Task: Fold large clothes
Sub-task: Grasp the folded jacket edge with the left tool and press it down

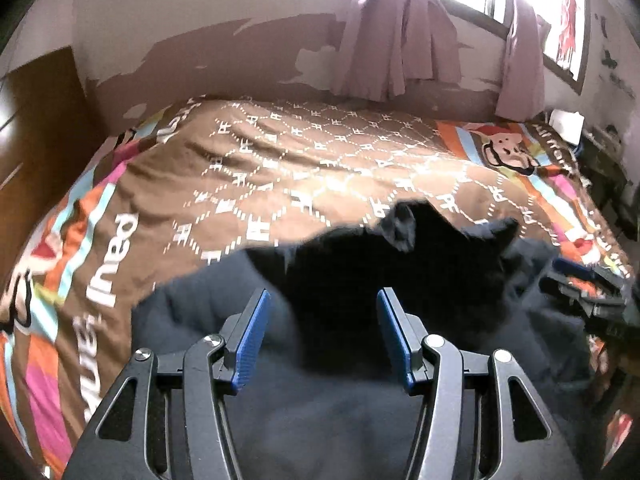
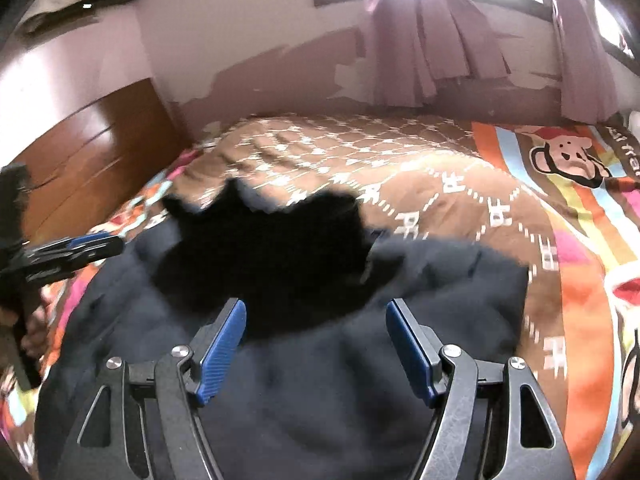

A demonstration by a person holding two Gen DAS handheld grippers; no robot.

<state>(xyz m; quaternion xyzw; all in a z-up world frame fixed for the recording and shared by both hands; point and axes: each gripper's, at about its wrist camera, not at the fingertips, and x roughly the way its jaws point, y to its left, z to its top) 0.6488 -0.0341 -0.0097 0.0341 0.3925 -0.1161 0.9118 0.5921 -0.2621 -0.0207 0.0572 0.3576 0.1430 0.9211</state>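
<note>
A large dark navy garment [image 1: 340,408] lies spread on the near part of the bed, with a black part [image 1: 400,280] bunched on its far side. My left gripper [image 1: 323,296] hovers over the garment, blue pads well apart and nothing between them. In the right wrist view the same navy garment [image 2: 320,392] and its black part [image 2: 272,256] lie under my right gripper [image 2: 316,306], which is open and empty too. Each gripper shows side-on in the other view: the right gripper [image 1: 588,284] at the garment's right edge, the left gripper [image 2: 76,250] at its left edge. The frames are blurred.
The bed has a brown patterned bedspread [image 1: 300,160] with bright striped borders and cartoon monkeys [image 2: 568,160]. A wooden wardrobe [image 2: 92,152] stands to the left. Purple curtains [image 1: 396,40] hang at the bright window behind the bed. Dark clutter [image 1: 604,160] sits at the far right.
</note>
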